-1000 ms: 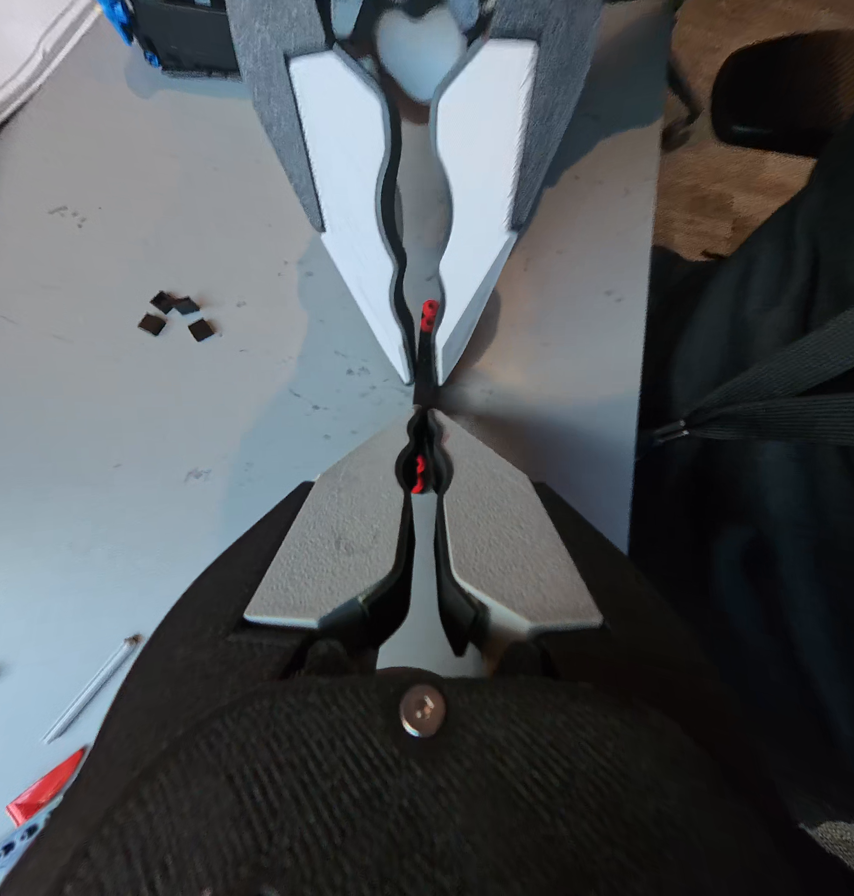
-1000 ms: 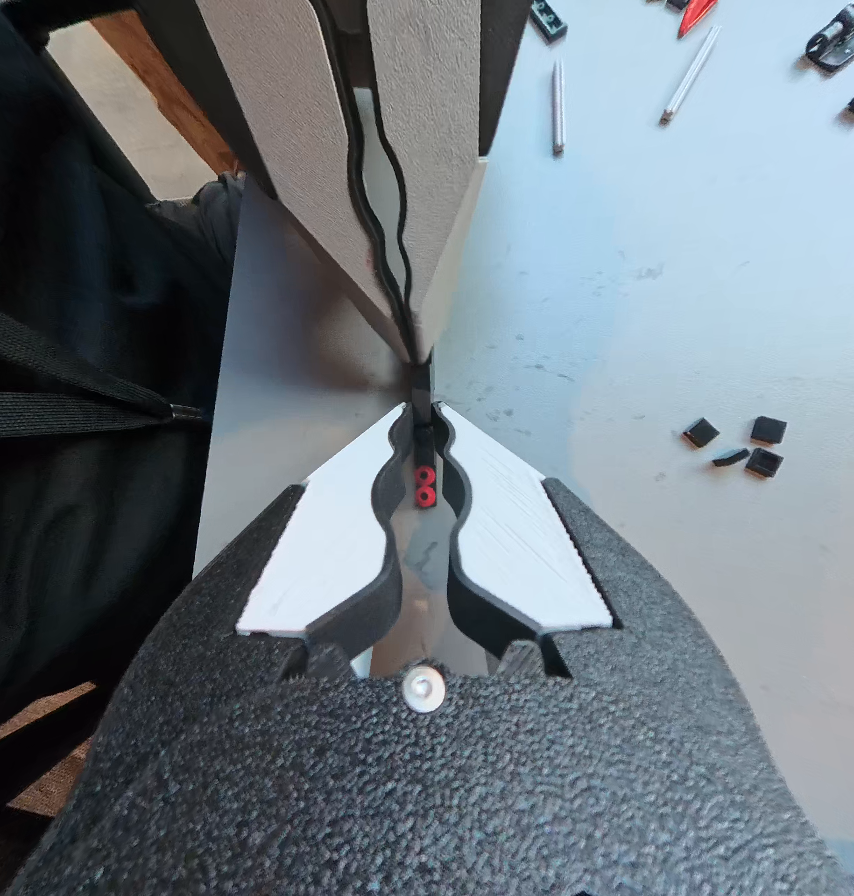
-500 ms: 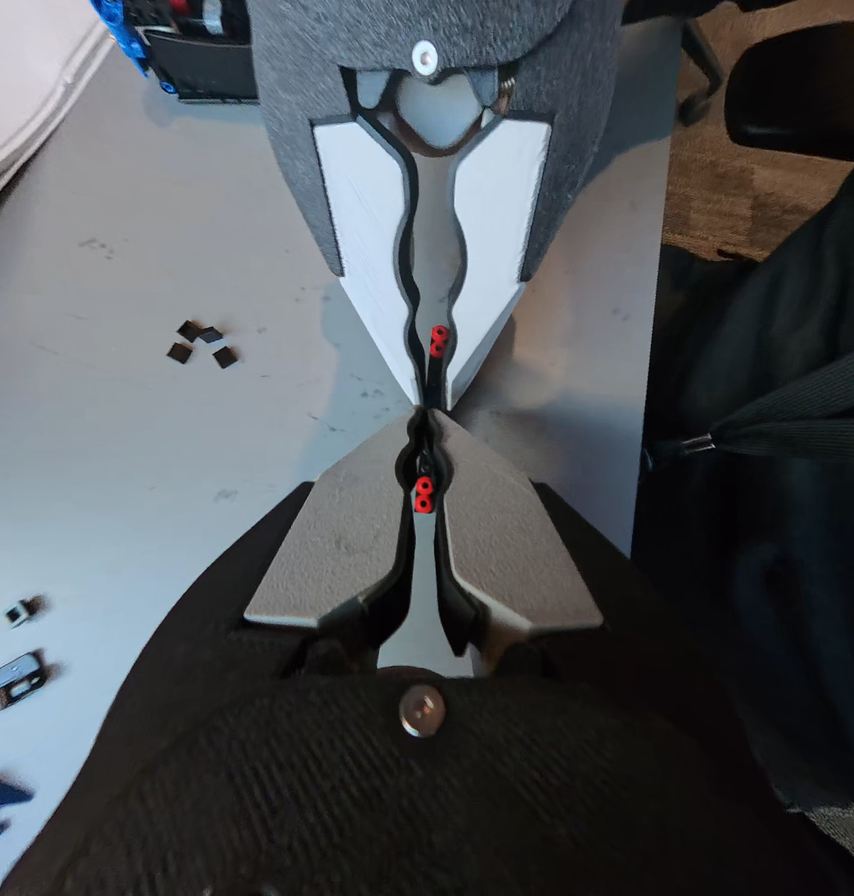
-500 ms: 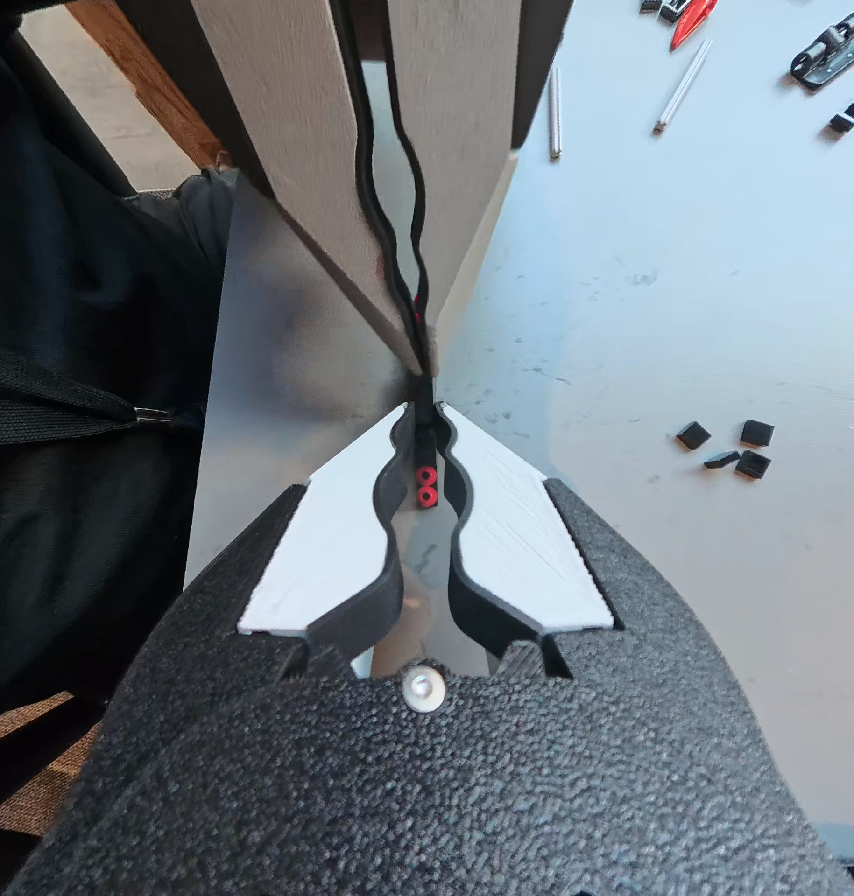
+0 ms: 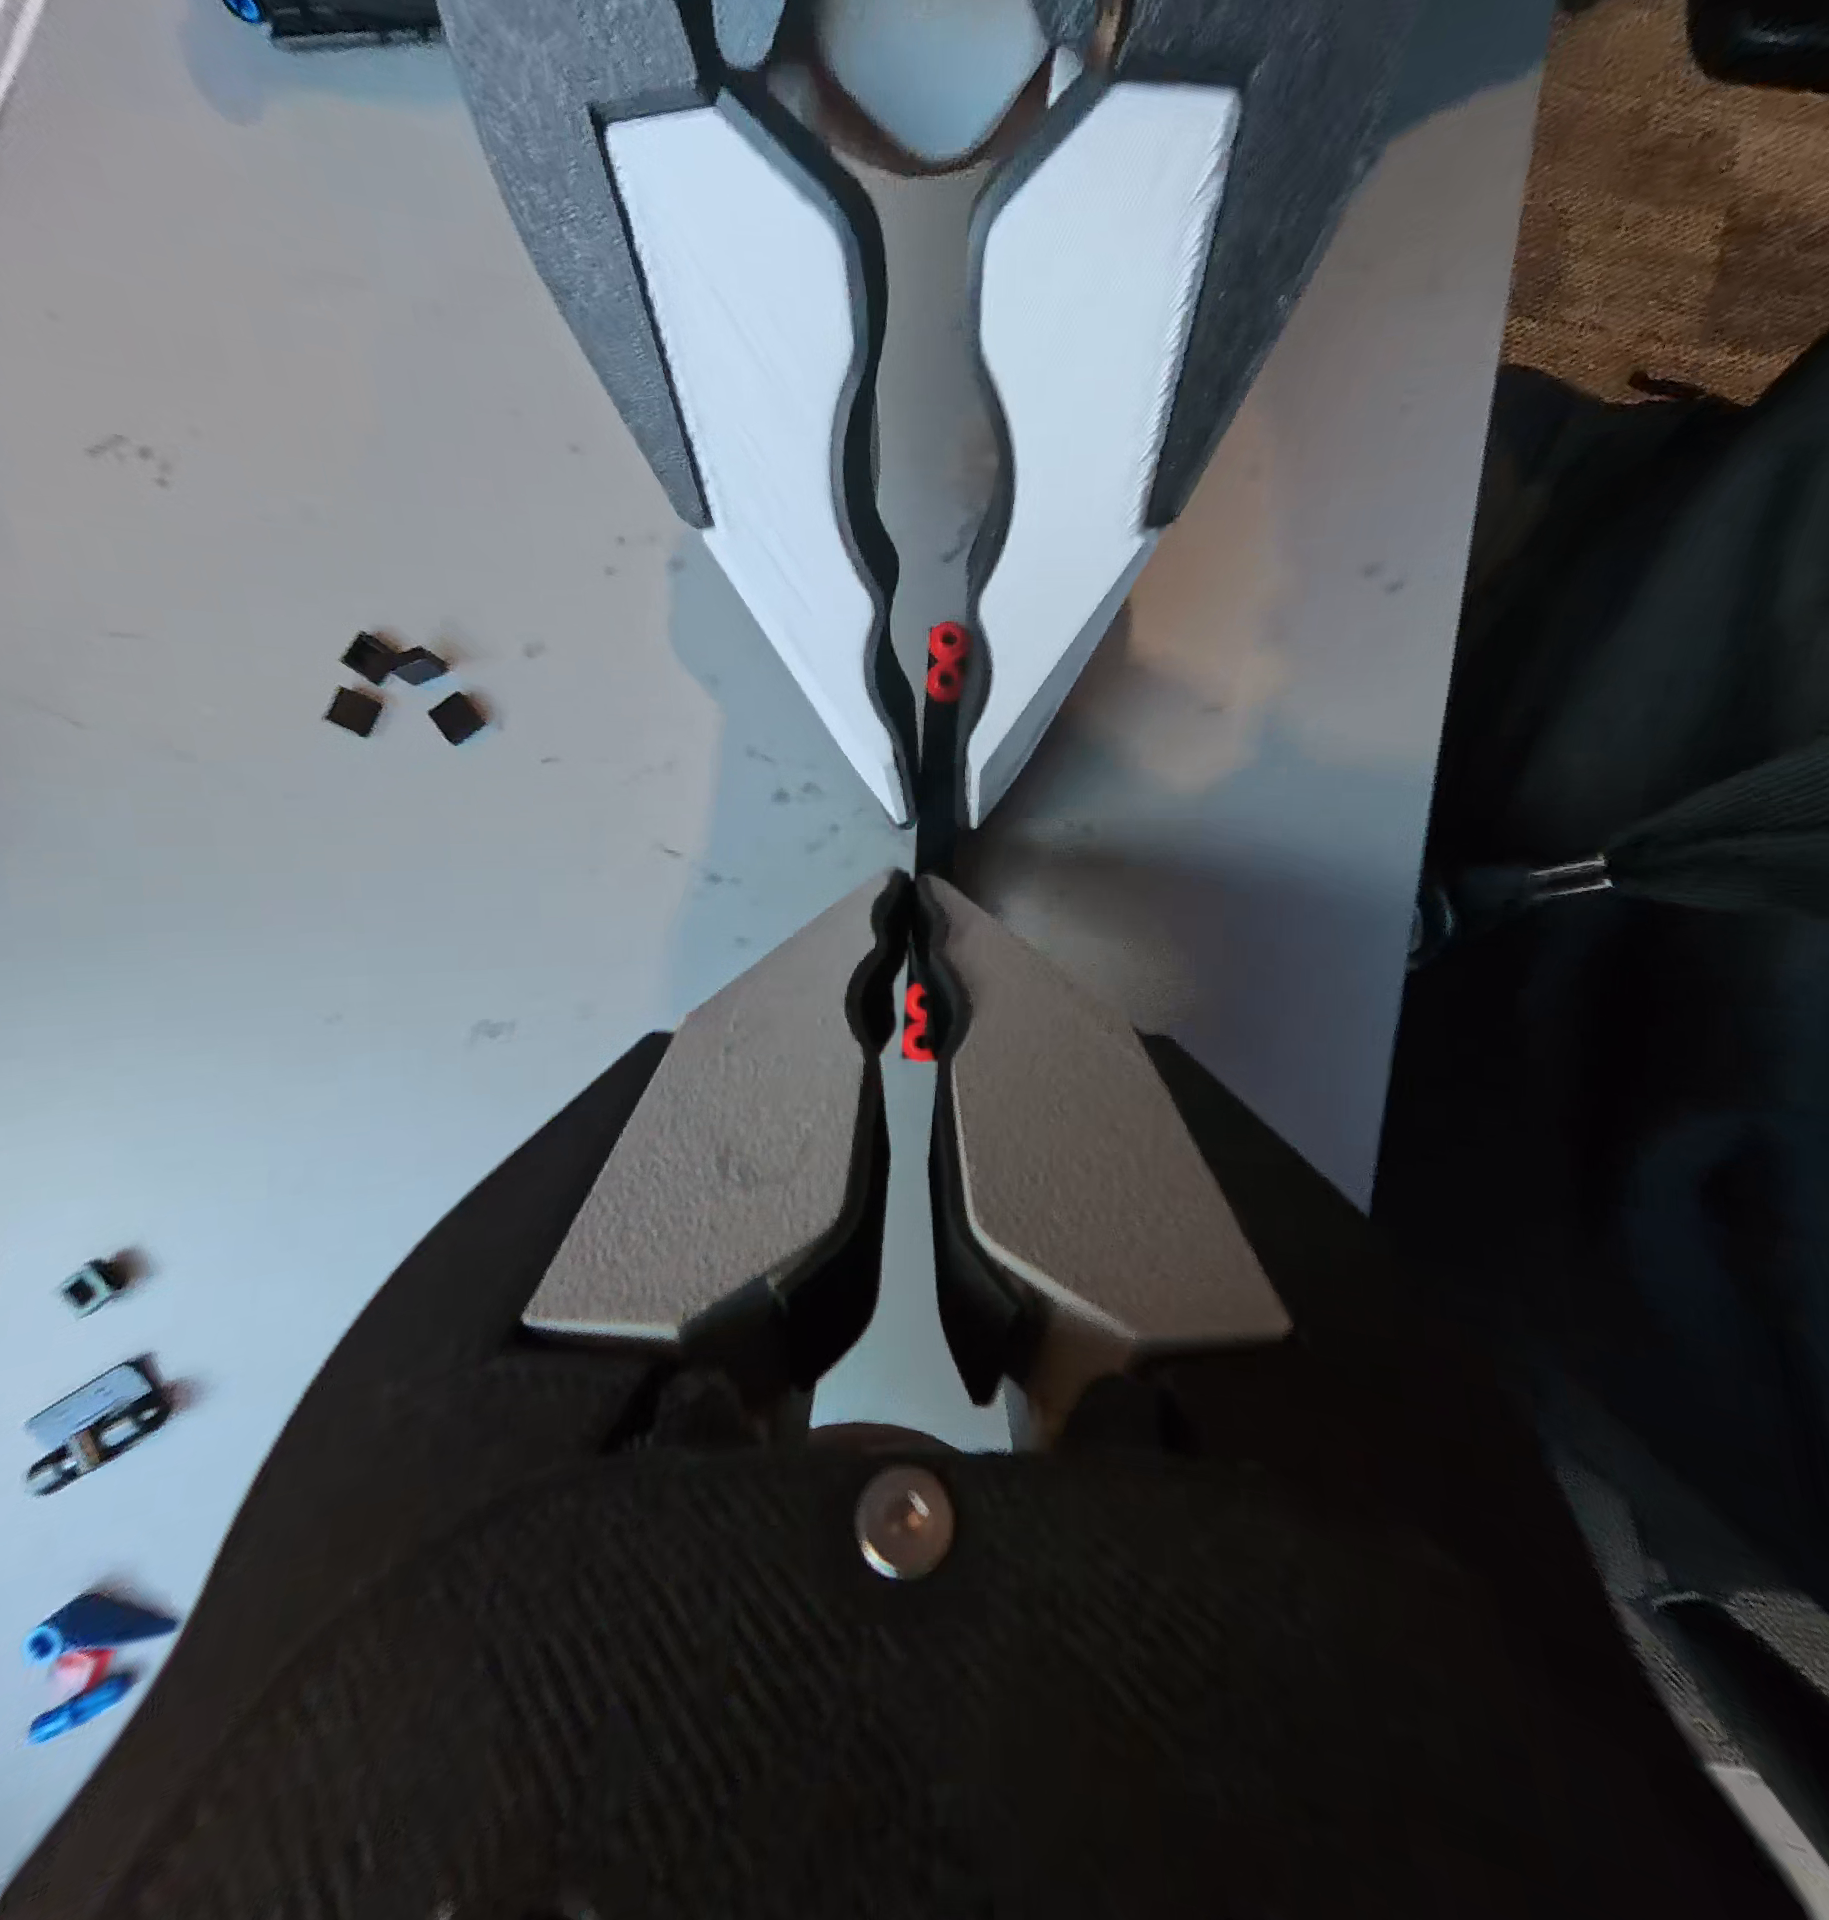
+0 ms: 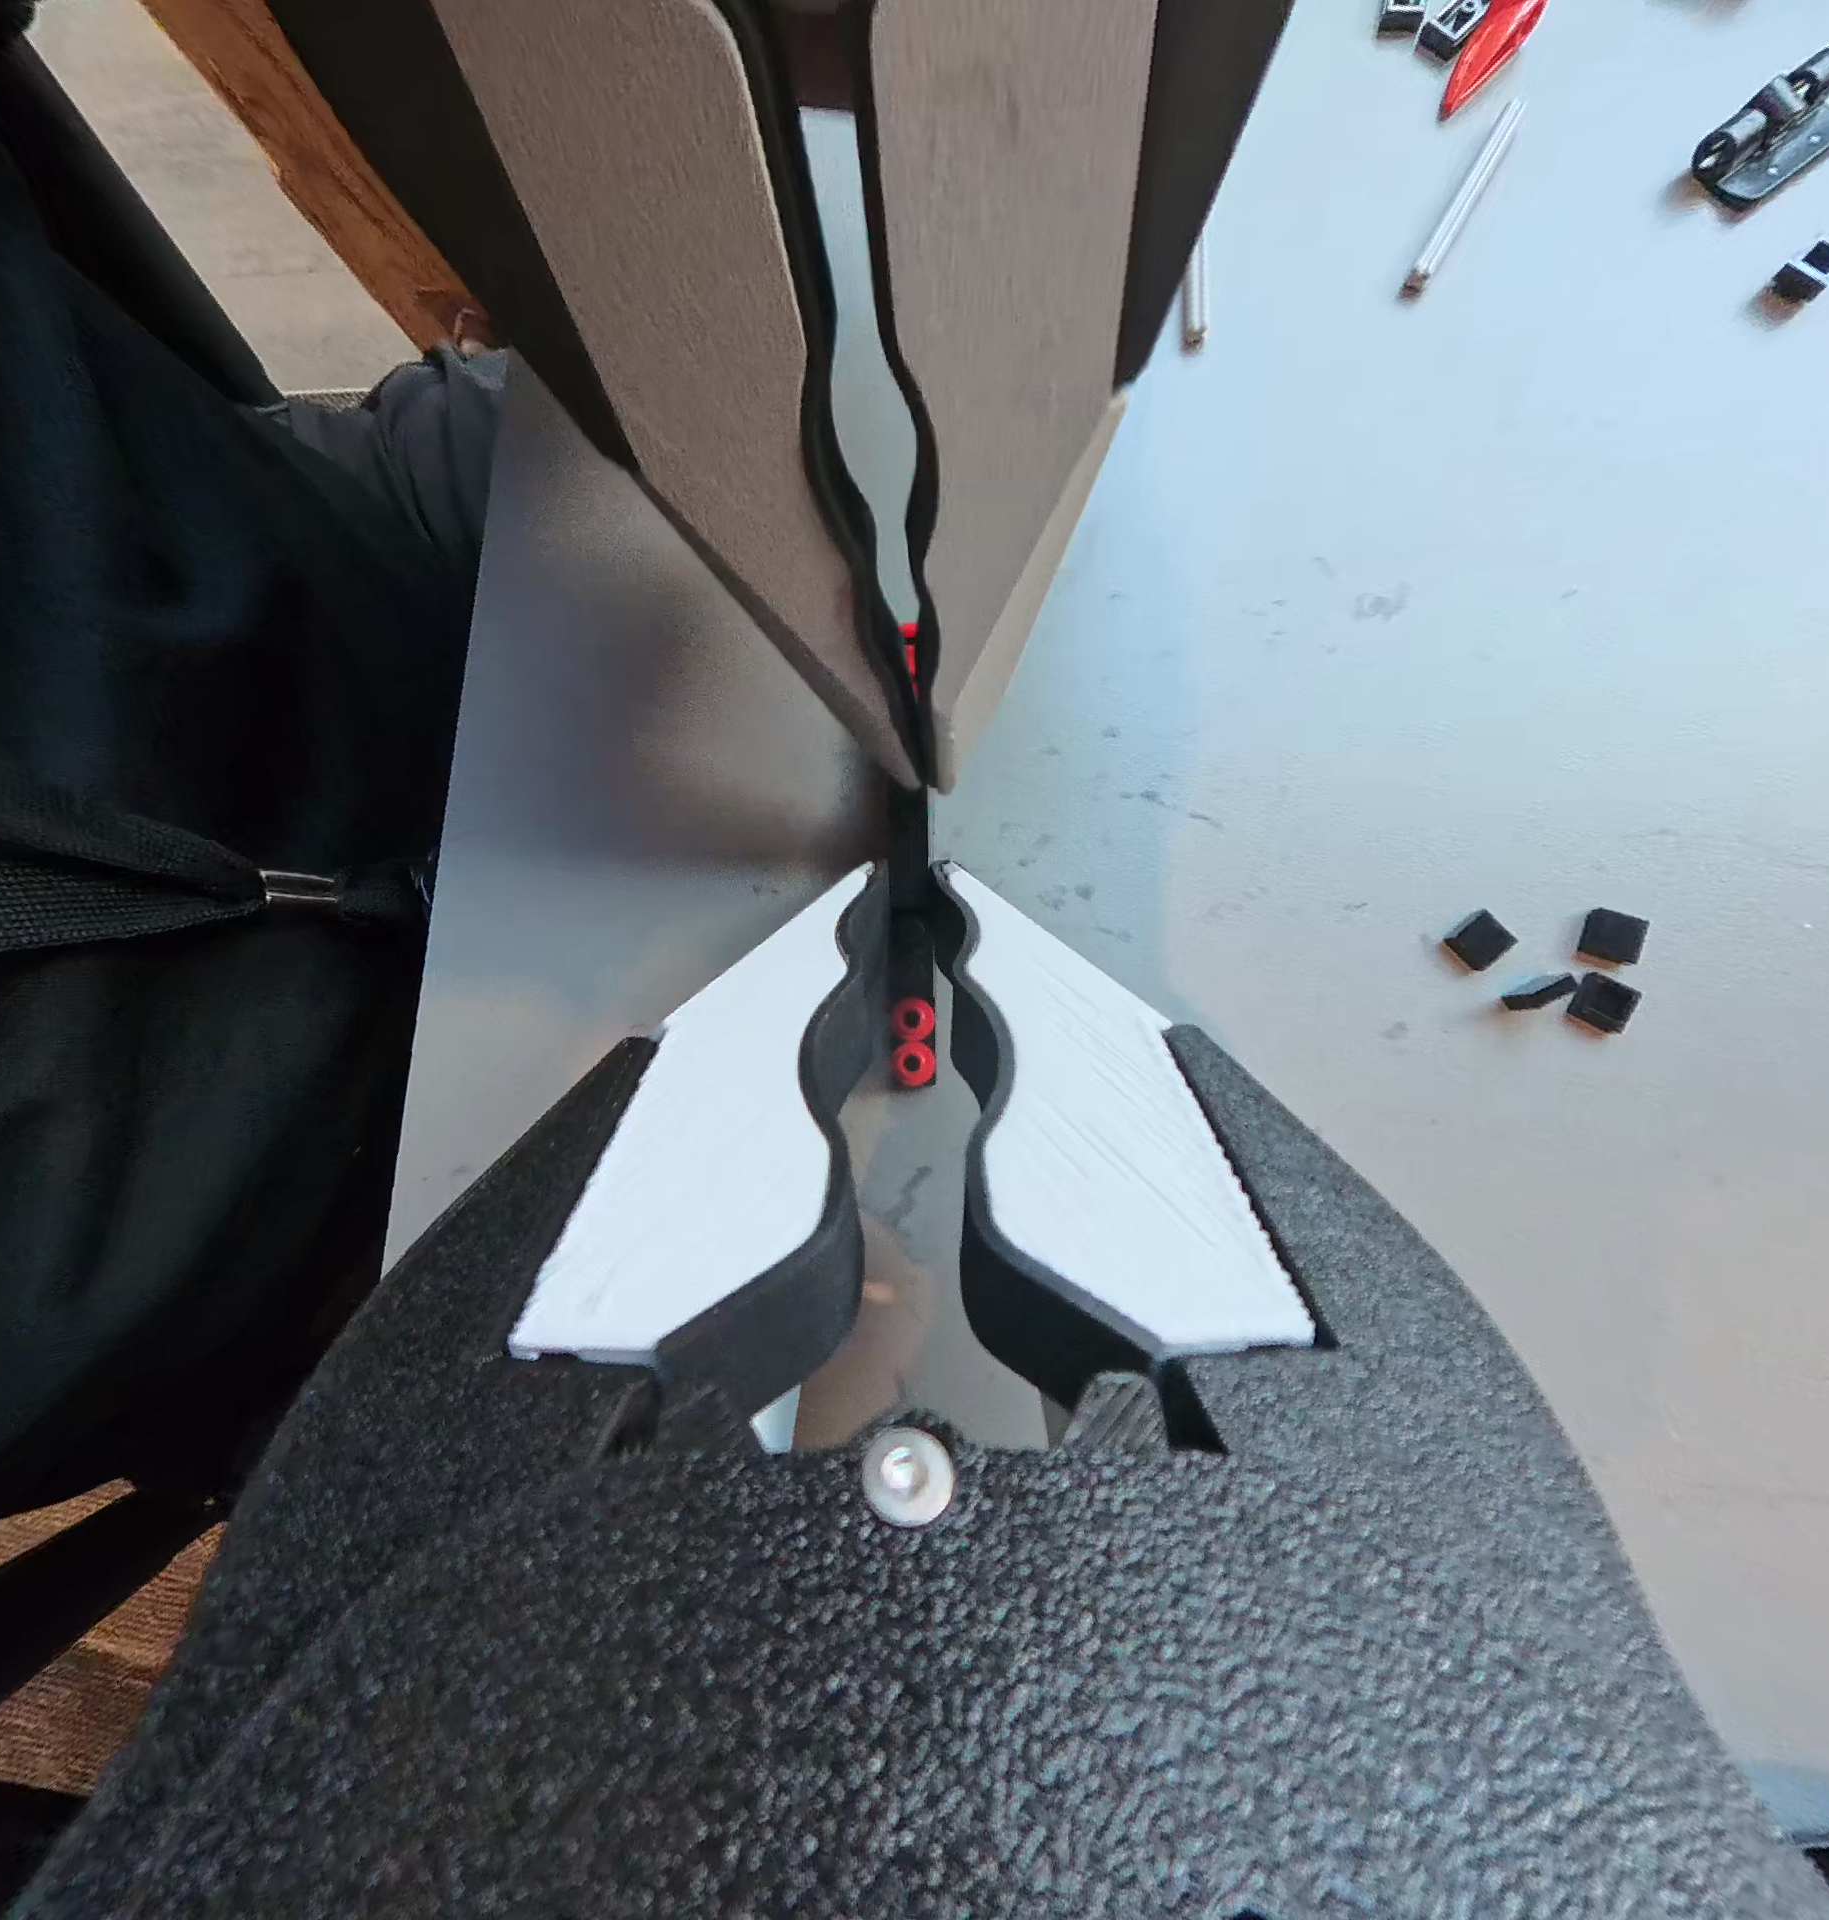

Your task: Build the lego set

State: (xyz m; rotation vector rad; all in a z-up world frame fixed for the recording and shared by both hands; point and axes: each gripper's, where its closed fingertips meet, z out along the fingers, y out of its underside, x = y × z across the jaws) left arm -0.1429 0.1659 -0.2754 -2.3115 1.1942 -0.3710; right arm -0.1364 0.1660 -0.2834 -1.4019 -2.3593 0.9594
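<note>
My two grippers meet tip to tip just above the grey table (image 5: 266,935). A thin black lego piece (image 5: 937,774) with red pins at both ends runs between them; I cannot tell if it is one part or two joined. My left gripper (image 5: 910,883), with grey fingers, is shut on its near end by the red pins (image 5: 916,1023). My right gripper (image 6: 907,873), with white fingers, is shut on the other end by the red pins (image 6: 912,1041). The black piece (image 6: 910,831) bridges the small gap between the tips.
Several small black tiles (image 6: 1544,966) lie together on the table. A grey hinge part (image 6: 1783,140), a thin white rod (image 6: 1461,197) and a red pointed part (image 6: 1486,52) lie farther off. Blue parts (image 5: 79,1652) lie at the left. The table edge (image 5: 1450,935) borders a person's dark clothing (image 5: 1668,1039). Both grippers' tips are close together, under 4 cm apart.
Both grippers stay shut and tip to tip on the black piece. The pair has shifted and tilted slightly, so the red pins in my left gripper now show more edge-on than half a second ago.
</note>
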